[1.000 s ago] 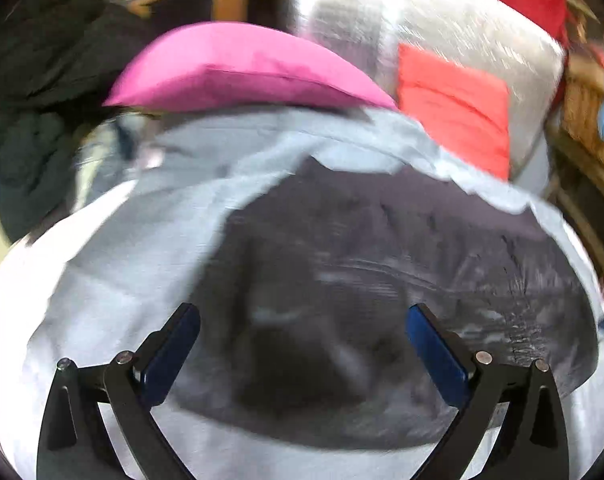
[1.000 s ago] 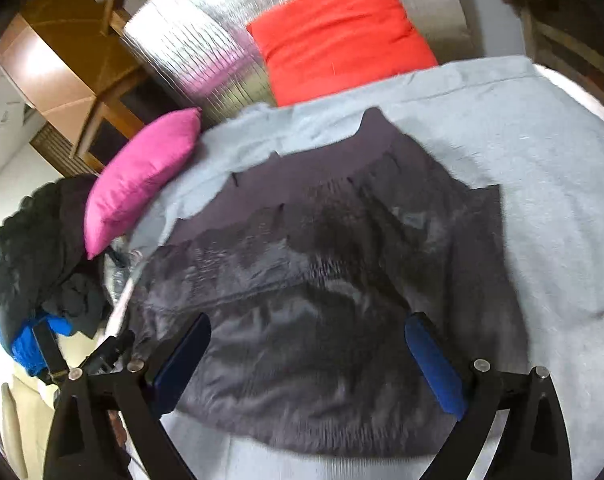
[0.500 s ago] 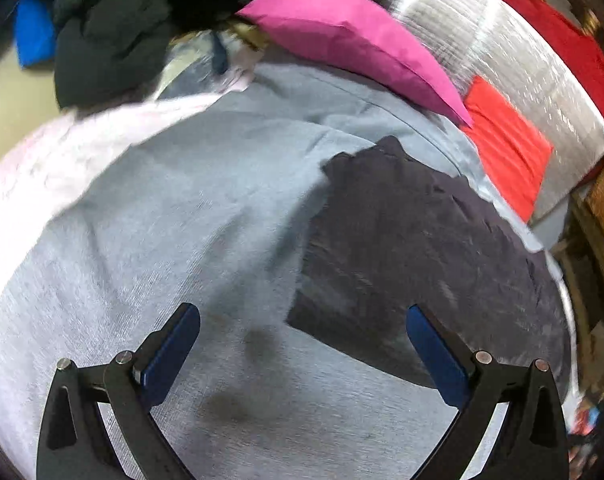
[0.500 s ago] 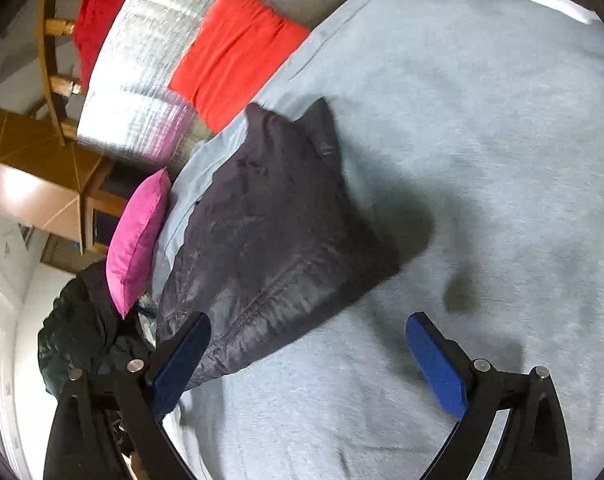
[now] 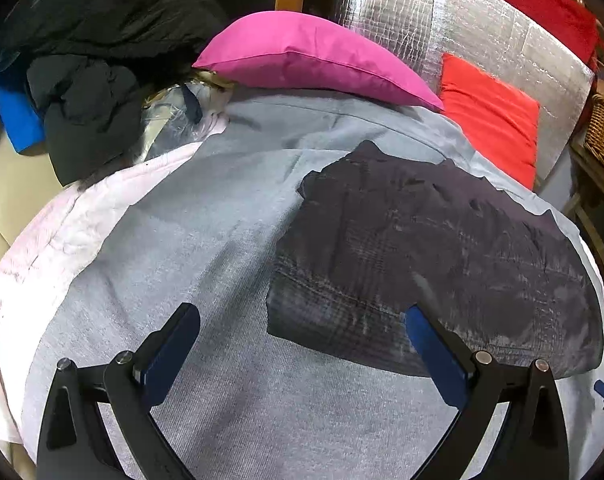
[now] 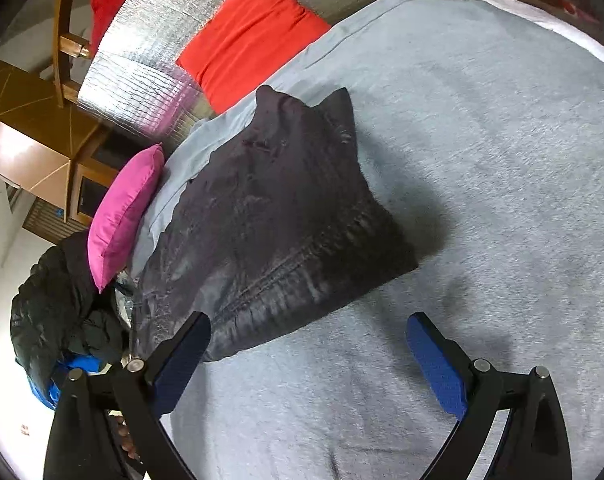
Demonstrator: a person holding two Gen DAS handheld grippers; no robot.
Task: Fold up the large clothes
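Nearest the left wrist camera, the left gripper point(image 5: 302, 344) hangs over the grey sheet point(image 5: 205, 240) with its blue-padded fingers point(image 5: 169, 352) spread wide apart and nothing between them. Over the same sheet the right gripper point(image 6: 308, 354) is likewise spread wide and empty. Just beyond both lies the dark garment point(image 5: 434, 264), folded into a flat bundle on the sheet, to the right in the left wrist view and to the left in the right wrist view. Farther off, a pink cushion point(image 5: 310, 56) rests at the sheet's far edge, with a red cushion point(image 5: 490, 108) to its right against a silver panel point(image 5: 474, 28), and a heap of black clothing point(image 5: 85, 64) to its left.
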